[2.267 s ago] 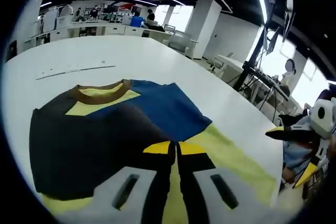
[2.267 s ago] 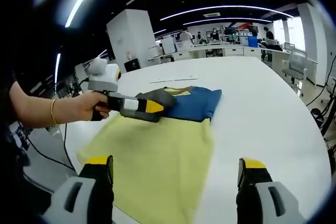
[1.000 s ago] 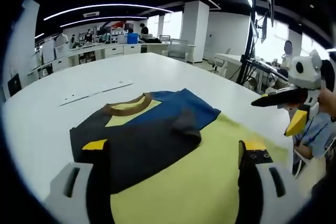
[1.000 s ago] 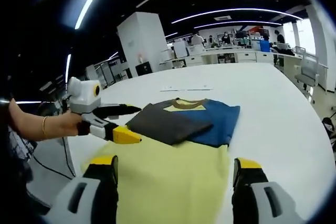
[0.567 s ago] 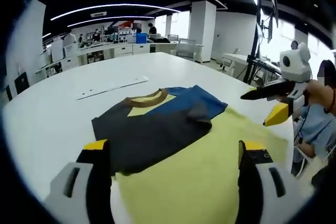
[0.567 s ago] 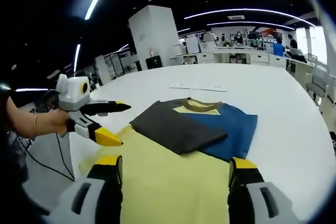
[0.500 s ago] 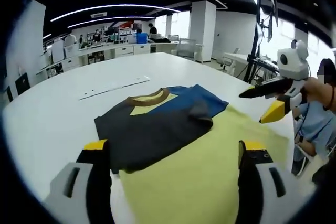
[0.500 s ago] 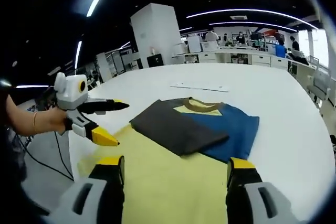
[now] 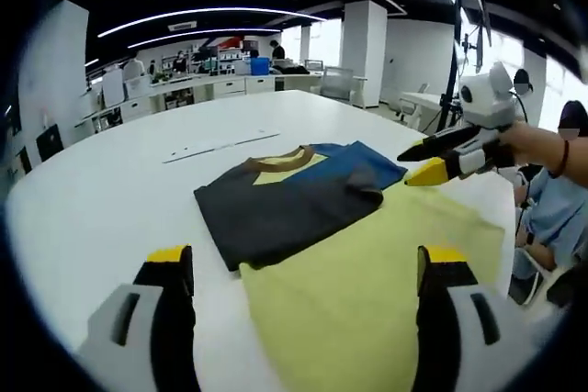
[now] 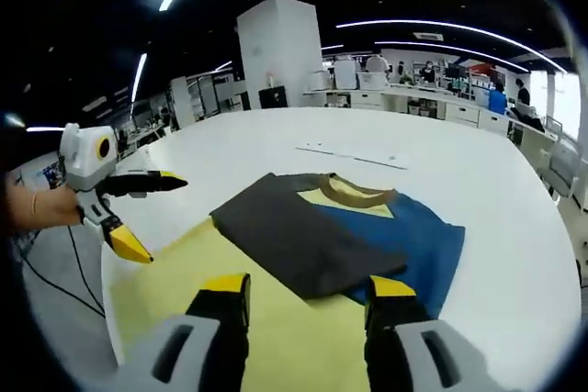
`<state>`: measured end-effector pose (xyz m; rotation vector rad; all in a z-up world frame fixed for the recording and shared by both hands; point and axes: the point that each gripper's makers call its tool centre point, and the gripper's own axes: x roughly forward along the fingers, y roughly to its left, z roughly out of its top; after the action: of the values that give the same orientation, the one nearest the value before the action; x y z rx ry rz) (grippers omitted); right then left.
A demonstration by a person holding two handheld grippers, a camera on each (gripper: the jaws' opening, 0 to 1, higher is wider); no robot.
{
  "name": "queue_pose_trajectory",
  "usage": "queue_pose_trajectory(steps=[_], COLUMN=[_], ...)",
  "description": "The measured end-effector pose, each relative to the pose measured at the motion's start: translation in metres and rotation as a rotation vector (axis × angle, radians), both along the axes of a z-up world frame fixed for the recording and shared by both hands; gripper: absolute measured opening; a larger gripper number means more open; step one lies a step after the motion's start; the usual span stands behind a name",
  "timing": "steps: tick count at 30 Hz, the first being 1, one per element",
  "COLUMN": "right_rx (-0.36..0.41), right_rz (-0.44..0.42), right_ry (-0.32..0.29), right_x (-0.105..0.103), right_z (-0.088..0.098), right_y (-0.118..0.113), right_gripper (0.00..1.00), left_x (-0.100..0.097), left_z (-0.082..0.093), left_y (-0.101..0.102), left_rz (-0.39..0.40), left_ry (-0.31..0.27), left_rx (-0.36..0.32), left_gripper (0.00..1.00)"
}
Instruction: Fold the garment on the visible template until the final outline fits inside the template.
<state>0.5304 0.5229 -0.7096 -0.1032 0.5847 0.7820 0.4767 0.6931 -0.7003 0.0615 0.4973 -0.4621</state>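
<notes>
On the white surface (image 9: 83, 199) a folded garment (image 9: 294, 199) is seen lying flat, its far part off the yellow template (image 9: 367, 291) and its near edge overlapping the template's far edge; the brown collar points away from the person and the blue half lies on the right. In the left gripper view the left tool (image 9: 299, 268) is held above the near part of the template with its jaws set wide and nothing between them, the garment lying ahead of it and slightly to the left, well apart from the tips. The garment's long axis runs roughly left to right across the surface, along the template's far edge. In the same view the right tool (image 9: 424, 161) is seen at the right, raised off the cloth near the blue corner, jaws parted and empty. In the right gripper view the right tool (image 10: 306, 293) is shown with its jaws at a narrower gap, empty, just short of the dark near edge of the garment (image 10: 340, 227), so it is judged the nearer of the two for a grasp of that edge. The left tool (image 10: 136, 214) is held high at the left, clear of the template (image 10: 184, 273). Open surface is left on the far and right sides, and most of the template is uncovered, so room is judged ample for drawing the garment nearward onto it.
</notes>
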Motion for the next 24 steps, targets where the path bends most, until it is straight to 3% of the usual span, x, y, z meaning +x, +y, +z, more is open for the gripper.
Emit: queue_pose_trajectory(steps=[8, 18, 24], right_rx=[0.007, 0.012, -0.026], right_rz=[-0.007, -0.025, -0.057], right_ry=[0.025, 0.052, 0.063], right_x=[0.017, 0.031, 0.040], right_z=[-0.010, -0.026, -0.040], right_y=[0.013, 0.027, 0.027], right_gripper=[0.34, 0.19, 0.15], left_x=[-0.005, -0.017, -0.024], left_z=[-0.004, -0.002, -0.009], left_y=[0.021, 0.029, 0.039], left_rz=[0.045, 0.048, 0.048], left_ry=[0.012, 0.012, 0.026], left_rx=[0.003, 0.022, 0.044], left_gripper=[0.98, 0.97, 0.96])
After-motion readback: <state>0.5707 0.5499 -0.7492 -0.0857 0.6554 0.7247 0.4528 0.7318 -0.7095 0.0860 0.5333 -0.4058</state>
